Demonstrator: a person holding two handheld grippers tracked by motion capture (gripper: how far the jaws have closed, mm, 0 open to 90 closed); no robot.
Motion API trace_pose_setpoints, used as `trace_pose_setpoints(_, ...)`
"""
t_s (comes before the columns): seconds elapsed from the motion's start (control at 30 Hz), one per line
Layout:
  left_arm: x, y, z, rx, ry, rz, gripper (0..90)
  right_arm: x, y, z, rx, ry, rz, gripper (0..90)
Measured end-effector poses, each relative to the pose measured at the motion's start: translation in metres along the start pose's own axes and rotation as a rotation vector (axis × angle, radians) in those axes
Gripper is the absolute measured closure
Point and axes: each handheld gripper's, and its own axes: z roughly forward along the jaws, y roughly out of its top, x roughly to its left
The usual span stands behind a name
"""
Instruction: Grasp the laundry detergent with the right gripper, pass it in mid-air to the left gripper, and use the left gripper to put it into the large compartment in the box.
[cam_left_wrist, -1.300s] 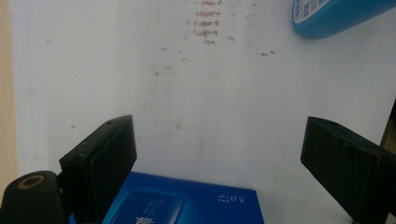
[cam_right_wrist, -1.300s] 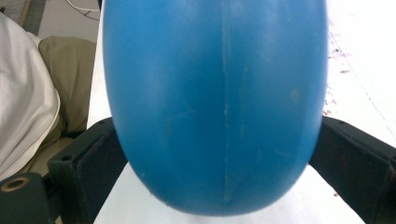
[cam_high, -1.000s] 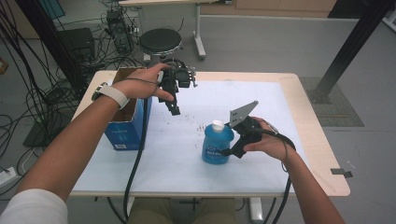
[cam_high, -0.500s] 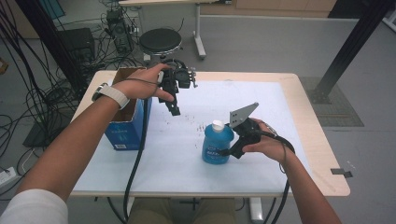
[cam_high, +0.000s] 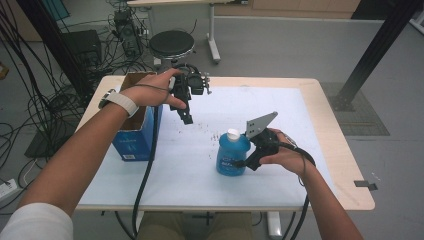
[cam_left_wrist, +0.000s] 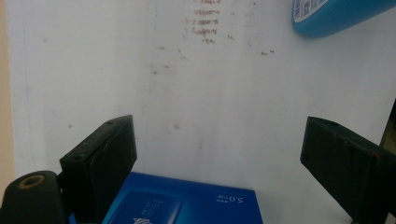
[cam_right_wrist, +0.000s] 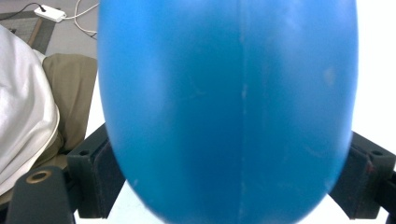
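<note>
The bottle (cam_high: 232, 154) stands upright on the white mat (cam_high: 300, 120), right of middle and toward the near edge, white cap up. I judge the step in hand is taking hold of it with the right gripper (cam_high: 242, 162), so I want the squeeze square across the belly, low enough that the bottle cannot tip, and gentle, since the soft plastic wall will likely give. I keep the wrist level so the base stays flat until the grip is sure.

In the right gripper view the bottle (cam_right_wrist: 229, 107) sits deep between the jaws, bulging past both pads. The jaws have just been closing on it; I see each pad at the bottle's flank, and I read them as pressing, though the contact line is blurred.

The left gripper (cam_high: 186, 112) hangs well apart, at the far left above the mat, just right of the blue box (cam_high: 136, 137). Its jaws stand wide with nothing between them; in its own view the box (cam_left_wrist: 187, 205) lies below them and the bottle (cam_left_wrist: 336, 14) far off.
</note>
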Motion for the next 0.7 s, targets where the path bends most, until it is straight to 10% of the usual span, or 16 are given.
trace_pose_setpoints(0.7,-0.0001,0.0002,0.0008,0.002,-0.001,0.0,11.2,0.0012,-0.004,0.0038,-0.037,0.021,0.001,19.3)
